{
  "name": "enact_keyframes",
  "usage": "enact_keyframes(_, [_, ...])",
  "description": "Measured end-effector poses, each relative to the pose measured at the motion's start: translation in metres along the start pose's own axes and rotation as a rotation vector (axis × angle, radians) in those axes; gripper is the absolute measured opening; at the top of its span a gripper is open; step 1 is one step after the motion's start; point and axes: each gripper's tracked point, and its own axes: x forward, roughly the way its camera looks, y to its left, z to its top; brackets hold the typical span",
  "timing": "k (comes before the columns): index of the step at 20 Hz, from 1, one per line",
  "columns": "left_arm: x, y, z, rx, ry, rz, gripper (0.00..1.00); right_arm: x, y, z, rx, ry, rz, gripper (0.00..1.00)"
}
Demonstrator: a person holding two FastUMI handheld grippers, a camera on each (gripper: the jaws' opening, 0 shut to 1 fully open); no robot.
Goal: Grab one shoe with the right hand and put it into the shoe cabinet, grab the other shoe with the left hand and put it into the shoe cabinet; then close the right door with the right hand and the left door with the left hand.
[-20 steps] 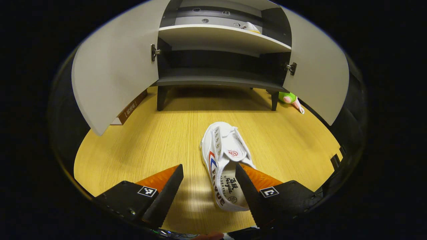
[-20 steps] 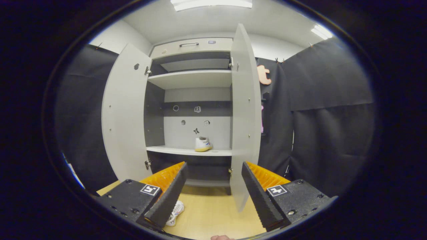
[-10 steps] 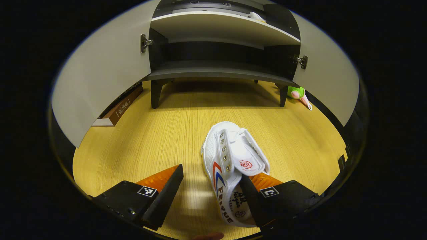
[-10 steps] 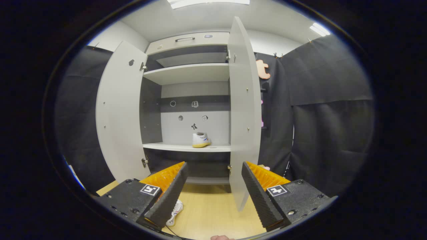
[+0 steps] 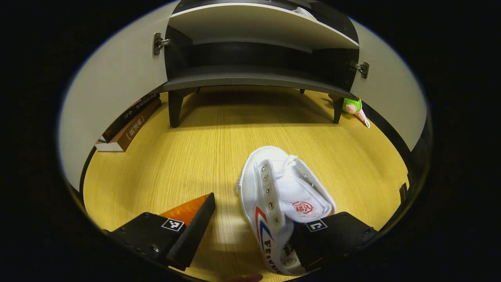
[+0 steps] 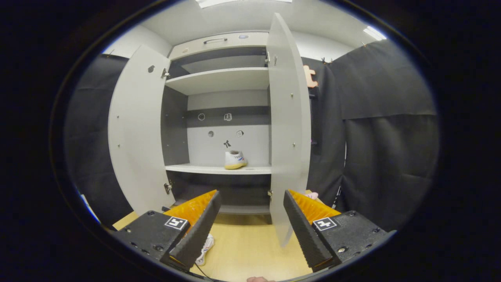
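Observation:
A white shoe (image 5: 282,192) with a red and blue stripe lies on the yellow wooden floor (image 5: 195,156) in front of the shoe cabinet (image 5: 250,80). My left gripper (image 5: 250,235) is open and straddles the shoe's near side wall. Its right finger is covered by the tongue and upper, while the left finger stands clear on the floor side. In the right gripper view, the other white shoe (image 6: 235,159) rests on the cabinet's middle shelf (image 6: 219,169). My right gripper (image 6: 250,231) hangs open and empty in front of the cabinet. The floor shoe (image 6: 205,248) peeks out beside its left finger.
Both cabinet doors stand open: the left door (image 6: 135,133) and the right door (image 6: 287,129), its edge facing my right gripper. Two books (image 5: 129,125) lie on the floor under the left door. A green toy (image 5: 352,107) lies by the cabinet's right leg.
My left gripper has moved forward and lower over the shoe, whose upper now hides the right finger. The right gripper has sunk slightly and stayed open.

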Motion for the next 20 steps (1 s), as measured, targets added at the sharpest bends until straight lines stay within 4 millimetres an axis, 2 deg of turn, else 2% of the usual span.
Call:
enact_keyframes(2, [0.002, 0.001, 0.000, -0.018, 0.001, -0.011, 1.00, 0.002, 0.003, -0.002, -0.001, 0.005, 0.004, 1.00])
enact_keyframes(3, [0.002, 0.002, -0.001, -0.018, -0.004, -0.014, 0.97, 0.003, 0.004, -0.002, 0.000, 0.007, 0.008, 1.00])
enact_keyframes(7, [0.003, 0.002, 0.000, -0.030, -0.017, -0.019, 0.99, 0.005, 0.009, -0.006, 0.002, 0.013, 0.016, 1.00])
enact_keyframes(9, [0.003, -0.001, 0.000, -0.026, -0.025, -0.020, 0.96, 0.005, 0.009, -0.007, -0.002, 0.016, 0.017, 1.00])
enact_keyframes(12, [0.003, -0.006, 0.000, -0.022, -0.034, -0.017, 0.88, 0.005, 0.009, -0.009, -0.007, 0.020, 0.014, 1.00])
enact_keyframes(13, [0.004, -0.006, 0.001, -0.022, -0.036, -0.014, 0.95, 0.005, 0.008, -0.010, -0.007, 0.022, 0.014, 1.00])
enact_keyframes(14, [0.004, -0.007, 0.000, -0.024, -0.037, -0.019, 0.80, 0.005, 0.008, -0.011, -0.005, 0.025, 0.014, 1.00])
enact_keyframes(15, [0.004, -0.009, 0.000, -0.031, -0.036, -0.025, 0.80, 0.006, 0.008, -0.011, -0.004, 0.026, 0.015, 1.00])
enact_keyframes(16, [0.003, -0.012, 0.000, -0.037, -0.040, -0.031, 0.75, 0.006, 0.008, -0.011, -0.004, 0.027, 0.014, 1.00])
enact_keyframes(17, [0.003, -0.016, -0.002, -0.046, -0.040, -0.037, 0.63, 0.006, 0.008, -0.012, -0.004, 0.028, 0.013, 1.00])
enact_keyframes(18, [0.004, -0.016, -0.001, -0.051, -0.045, -0.028, 0.72, 0.006, 0.008, -0.013, -0.005, 0.029, 0.014, 1.00])
enact_keyframes(19, [0.004, -0.016, -0.001, -0.056, -0.050, -0.022, 0.59, 0.007, 0.008, -0.014, -0.005, 0.032, 0.015, 1.00])
enact_keyframes(20, [0.003, -0.015, -0.002, -0.060, -0.053, -0.022, 0.59, 0.007, 0.008, -0.014, -0.006, 0.035, 0.016, 1.00])
